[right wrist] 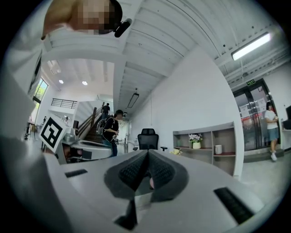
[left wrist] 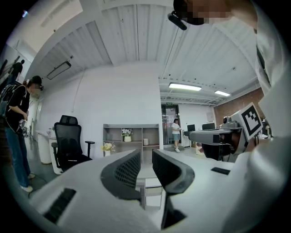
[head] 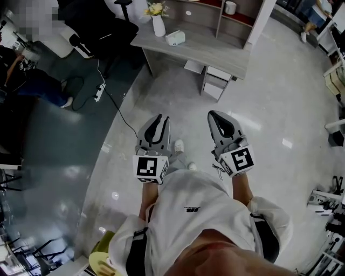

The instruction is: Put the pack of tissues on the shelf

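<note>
The pack of tissues [head: 175,38] lies flat on the gray desk [head: 215,54], up at 12 o'clock in the head view. It is just beside a white vase [head: 158,24] of yellow flowers, which stands at its 10 o'clock. The pack's long side runs about from 8 o'clock to 2 o'clock. The shelf [head: 237,19] stands at the back of the desk, with a white cup [head: 230,7] in it.

Both grippers are held over the shiny floor [head: 280,97], well apart from the desk, and point toward 12 o'clock. The left gripper [head: 160,118] has its fingers a little apart, with nothing between them. The right gripper [head: 216,114] has its fingertips pressed together and holds nothing.

Only the head view shows the pack. The left gripper view looks past the left gripper [left wrist: 146,157] and shows the shelf [left wrist: 132,136] from the front, with a small pot of flowers [left wrist: 127,133] inside and a black chair [left wrist: 68,145] at 9 o'clock. The right gripper view looks past the right gripper [right wrist: 148,157] and shows a person [right wrist: 111,132] by some stairs.
</note>
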{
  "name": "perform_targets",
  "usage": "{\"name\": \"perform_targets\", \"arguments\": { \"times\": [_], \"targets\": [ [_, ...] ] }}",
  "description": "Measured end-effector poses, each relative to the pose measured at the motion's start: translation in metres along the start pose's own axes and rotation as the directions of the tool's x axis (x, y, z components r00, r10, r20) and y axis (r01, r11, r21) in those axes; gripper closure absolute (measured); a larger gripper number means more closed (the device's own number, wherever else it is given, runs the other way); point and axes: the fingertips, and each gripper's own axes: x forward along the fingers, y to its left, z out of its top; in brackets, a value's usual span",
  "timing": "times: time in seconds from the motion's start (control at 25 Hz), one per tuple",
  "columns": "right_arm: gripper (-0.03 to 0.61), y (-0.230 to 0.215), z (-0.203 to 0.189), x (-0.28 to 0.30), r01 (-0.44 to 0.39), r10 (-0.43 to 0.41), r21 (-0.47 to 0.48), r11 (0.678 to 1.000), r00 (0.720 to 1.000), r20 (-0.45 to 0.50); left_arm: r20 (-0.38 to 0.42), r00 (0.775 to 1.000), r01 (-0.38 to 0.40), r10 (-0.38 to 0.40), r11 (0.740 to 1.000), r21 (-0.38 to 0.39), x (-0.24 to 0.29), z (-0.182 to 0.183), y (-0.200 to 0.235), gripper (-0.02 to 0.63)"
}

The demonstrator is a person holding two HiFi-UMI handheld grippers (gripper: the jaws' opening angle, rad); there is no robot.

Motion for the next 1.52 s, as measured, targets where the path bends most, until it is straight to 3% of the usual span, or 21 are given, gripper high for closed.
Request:
{"name": "perform_targets", "arguments": {
  "times": [0.76, 1.52],
  "targets": [
    [0.552, -0.044, -0.015, 0.144, 0.007, -0.008, -0.016, 1.0, 0.999, -0.053, -0.029, 0.999, 0.034, -0.034, 0.999, -0.02, 0.113, -0.012, 0.101, 0.518],
    [0.552, -0.075, -0.023, 0.236, 0.074, -0.076, -0.025, 0.997, 0.995, -0.065, -0.017, 0.996, 0.085, -0.086, 0.996, -0.03, 0.19, -0.014, 0.178, 0.518]
  ]
}}
